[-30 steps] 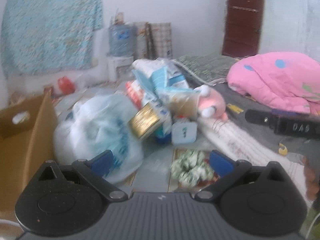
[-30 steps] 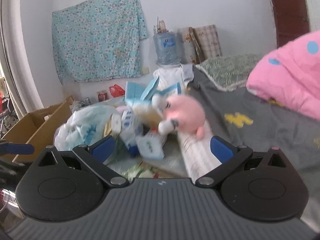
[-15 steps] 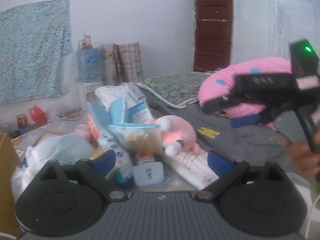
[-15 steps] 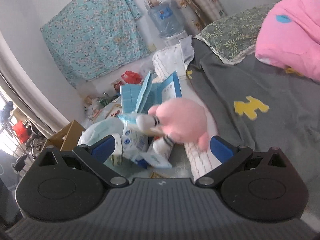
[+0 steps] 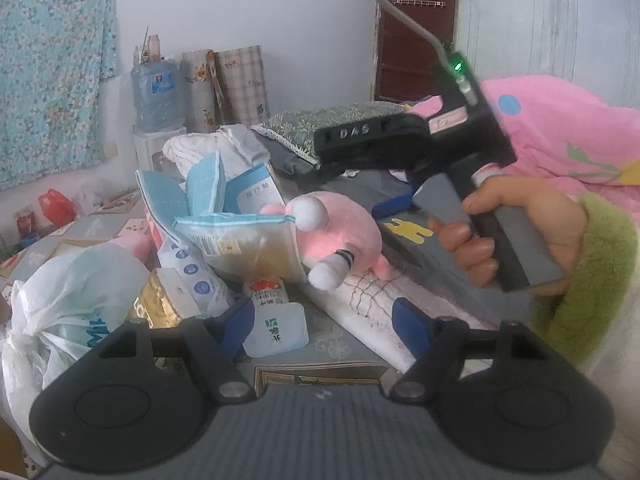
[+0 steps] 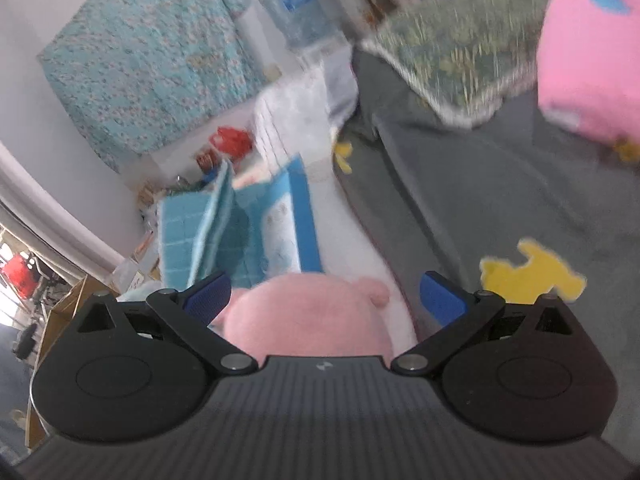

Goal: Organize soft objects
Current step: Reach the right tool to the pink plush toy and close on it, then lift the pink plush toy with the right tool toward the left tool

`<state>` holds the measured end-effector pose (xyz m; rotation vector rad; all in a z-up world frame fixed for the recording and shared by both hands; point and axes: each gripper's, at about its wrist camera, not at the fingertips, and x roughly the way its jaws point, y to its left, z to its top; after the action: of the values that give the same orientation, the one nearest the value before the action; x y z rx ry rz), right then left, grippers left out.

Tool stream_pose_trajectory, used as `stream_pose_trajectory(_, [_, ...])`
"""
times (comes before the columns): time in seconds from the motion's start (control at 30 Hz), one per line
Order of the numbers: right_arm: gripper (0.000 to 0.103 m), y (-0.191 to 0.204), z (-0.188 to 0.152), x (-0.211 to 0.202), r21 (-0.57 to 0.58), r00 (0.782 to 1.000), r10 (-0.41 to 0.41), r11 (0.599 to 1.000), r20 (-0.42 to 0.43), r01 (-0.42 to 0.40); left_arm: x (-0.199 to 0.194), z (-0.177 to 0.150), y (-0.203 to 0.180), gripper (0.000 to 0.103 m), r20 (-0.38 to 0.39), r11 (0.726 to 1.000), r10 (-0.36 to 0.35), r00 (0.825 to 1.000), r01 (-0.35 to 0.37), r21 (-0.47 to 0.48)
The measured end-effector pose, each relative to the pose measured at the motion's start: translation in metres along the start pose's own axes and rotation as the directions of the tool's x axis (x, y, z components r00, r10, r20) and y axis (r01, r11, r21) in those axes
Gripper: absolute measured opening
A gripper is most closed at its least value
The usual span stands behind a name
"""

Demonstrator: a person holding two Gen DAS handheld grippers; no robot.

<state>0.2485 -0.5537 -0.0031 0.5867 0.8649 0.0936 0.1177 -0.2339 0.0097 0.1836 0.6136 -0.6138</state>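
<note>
- Grey bedding point(image 5: 404, 196) with yellow patches covers the bed; a pink quilt point(image 5: 560, 128) with coloured spots lies at the far right, and a green-patterned pillow point(image 5: 316, 124) sits toward the wall.
- Hanging on the white wall at the left is a turquoise floral cloth point(image 5: 52, 68); a water jug point(image 5: 154, 92) stands near it.
- Beside the bed's edge, a heap of packets has the pink plush toy point(image 5: 340, 240) lying on its right side, against a clear snack pouch point(image 5: 248, 248).
- A white plastic bag point(image 5: 68, 300) slumps at the heap's left.
- Right gripper point(image 6: 324, 298): its 2 blue pads are spread wide with the pink plush toy point(image 6: 308, 316) between them; contact cannot be told through the blur.
- Left gripper point(image 5: 322, 322): jaws wide apart and holding nothing, low in front of the heap.
- In the left view, the person's right hand point(image 5: 516, 232) grasps the other tool's handle above the plush.
</note>
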Motion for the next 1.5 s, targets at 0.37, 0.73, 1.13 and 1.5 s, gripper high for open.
stream_pose_trajectory(0.37, [0.082,-0.002,-0.024,-0.005,-0.002,0.991,0.131,0.991,0.016,-0.131,-0.004,0.0,-0.007,0.079,-0.021,0.999,0.029,0.999,-0.029,0.017])
stream_pose_trajectory(0.73, [0.082,0.029,-0.045,-0.103,-0.162,0.971,0.142,0.981,0.193,-0.111,-0.047,-0.017,-0.01,0.085,0.031,0.998,0.034,0.999,-0.035,0.051])
stream_pose_trajectory(1.13, [0.083,0.114,-0.118,-0.091,-0.286,0.969,0.241,0.926,-0.054,-0.247,-0.116,-0.068,0.009,0.092,0.08,0.995,0.072,0.994,-0.078,0.067])
stream_pose_trajectory(1.5, [0.085,0.169,-0.172,-0.015,-0.376,0.942,0.182,0.883,-0.281,-0.283,-0.111,-0.1,0.035,0.092,-0.014,0.991,0.134,0.991,-0.134,-0.024])
